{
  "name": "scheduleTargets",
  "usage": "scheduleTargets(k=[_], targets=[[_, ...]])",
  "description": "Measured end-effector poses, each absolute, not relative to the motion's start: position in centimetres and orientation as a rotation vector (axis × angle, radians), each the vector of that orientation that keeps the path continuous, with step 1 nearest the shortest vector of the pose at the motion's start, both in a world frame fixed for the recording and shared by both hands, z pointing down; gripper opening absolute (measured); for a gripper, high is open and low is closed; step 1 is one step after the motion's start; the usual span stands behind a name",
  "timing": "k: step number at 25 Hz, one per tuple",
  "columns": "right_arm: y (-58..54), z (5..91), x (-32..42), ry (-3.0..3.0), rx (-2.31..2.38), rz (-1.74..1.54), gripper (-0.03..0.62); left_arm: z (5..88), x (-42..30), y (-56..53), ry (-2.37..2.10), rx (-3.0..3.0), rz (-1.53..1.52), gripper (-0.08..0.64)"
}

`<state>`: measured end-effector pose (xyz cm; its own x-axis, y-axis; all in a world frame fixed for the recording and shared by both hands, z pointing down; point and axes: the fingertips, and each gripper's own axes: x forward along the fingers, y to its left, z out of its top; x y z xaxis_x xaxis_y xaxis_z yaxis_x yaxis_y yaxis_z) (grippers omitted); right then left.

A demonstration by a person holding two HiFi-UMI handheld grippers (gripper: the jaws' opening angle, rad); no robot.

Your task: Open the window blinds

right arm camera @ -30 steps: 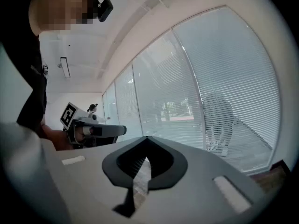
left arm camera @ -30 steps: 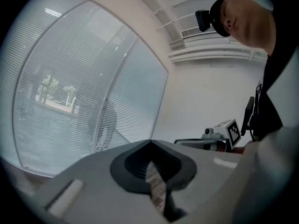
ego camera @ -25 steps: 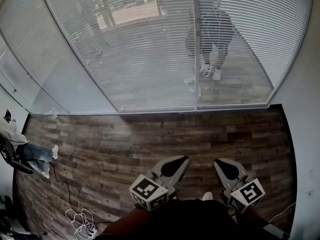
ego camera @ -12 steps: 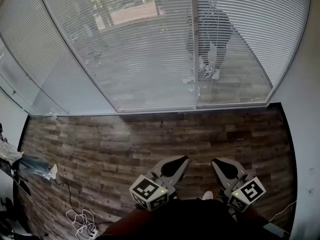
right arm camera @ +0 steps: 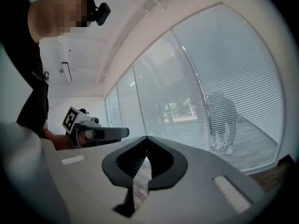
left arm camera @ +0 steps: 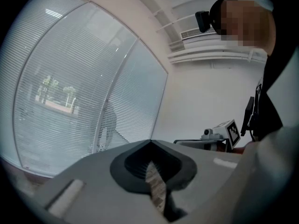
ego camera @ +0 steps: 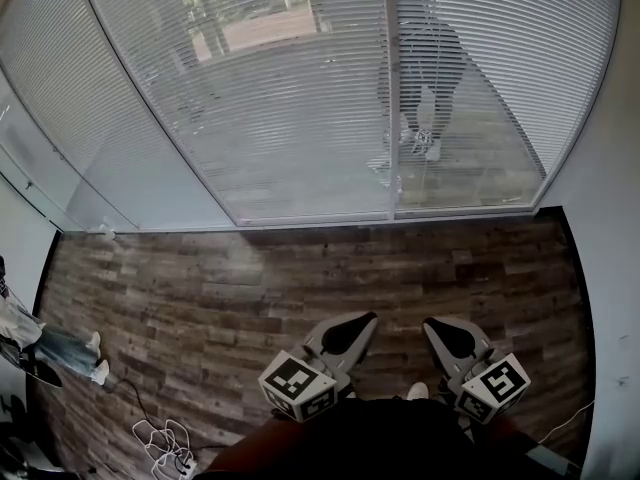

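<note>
Nearby, both grippers are closed and empty.
The left gripper [ego camera: 358,324] and right gripper [ego camera: 438,328] are side by side above the wooden floor [ego camera: 250,278], each with its jaws together on nothing. Beyond the floor, well apart from both, the window blinds [ego camera: 290,98] hang fully lowered across the glass, with trees faintly visible through the slats.

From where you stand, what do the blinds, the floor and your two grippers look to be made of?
Blinds: thin white horizontal slats with a faint sheen, probably painted aluminium or plastic. Floor: staggered brown-grey planks with grain, wood or laminate; I cannot tell which. Left gripper and right gripper: smooth matte grey shells, likely moulded plastic, with black ribbed pads, perhaps rubber.
</note>
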<state>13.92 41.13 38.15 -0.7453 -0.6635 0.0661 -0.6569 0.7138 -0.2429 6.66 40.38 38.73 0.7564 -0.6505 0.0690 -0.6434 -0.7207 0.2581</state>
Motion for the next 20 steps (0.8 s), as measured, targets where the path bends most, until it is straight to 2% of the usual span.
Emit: scheduleTargets(k=[9, 20], targets=[[42.5, 39.5, 12.9, 2.911, -1.150, -0.373, 0.026, 39.3, 5.2, 41.8, -0.984, 2.694, -0.041, 0.000], [43.5, 39.8, 7.7, 2.903, -1.200, -0.407, 0.025, 39.4, 0.5, 42.5, -0.913, 2.712, -0.021, 0.000]])
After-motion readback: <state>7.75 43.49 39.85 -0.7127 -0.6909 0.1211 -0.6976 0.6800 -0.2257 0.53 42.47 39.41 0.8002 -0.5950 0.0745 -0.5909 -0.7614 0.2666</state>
